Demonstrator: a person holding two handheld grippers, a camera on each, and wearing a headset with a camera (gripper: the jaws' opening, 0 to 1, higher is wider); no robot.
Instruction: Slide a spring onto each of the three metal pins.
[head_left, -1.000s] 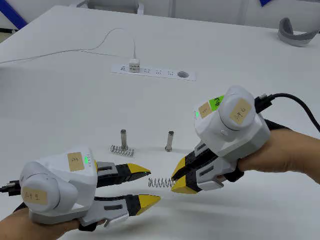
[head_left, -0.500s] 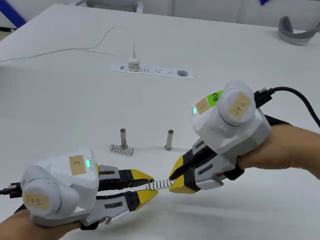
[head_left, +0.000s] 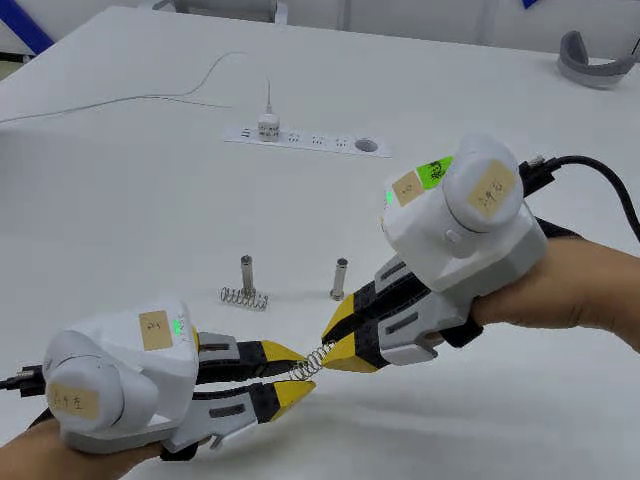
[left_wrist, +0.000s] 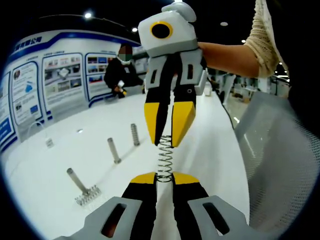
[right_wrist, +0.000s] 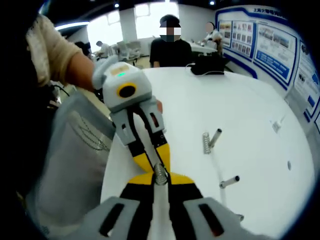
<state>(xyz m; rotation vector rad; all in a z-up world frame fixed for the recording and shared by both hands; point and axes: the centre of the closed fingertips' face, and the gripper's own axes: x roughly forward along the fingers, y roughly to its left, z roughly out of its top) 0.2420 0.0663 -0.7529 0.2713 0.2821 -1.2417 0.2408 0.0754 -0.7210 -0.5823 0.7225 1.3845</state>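
My left gripper (head_left: 308, 372) has a rounded white shell and black jaws tipped in yellow. It carries two tan labels (head_left: 153, 328), the handwriting too small for me to read, and a green light (head_left: 175, 325) glows beside the upper one. My right gripper (head_left: 326, 350) is the same build, with tan labels, a green sticker (head_left: 437, 172) and a black cable (head_left: 575, 160) at its back. In the left gripper view I see a cream knit sleeve (left_wrist: 262, 35).
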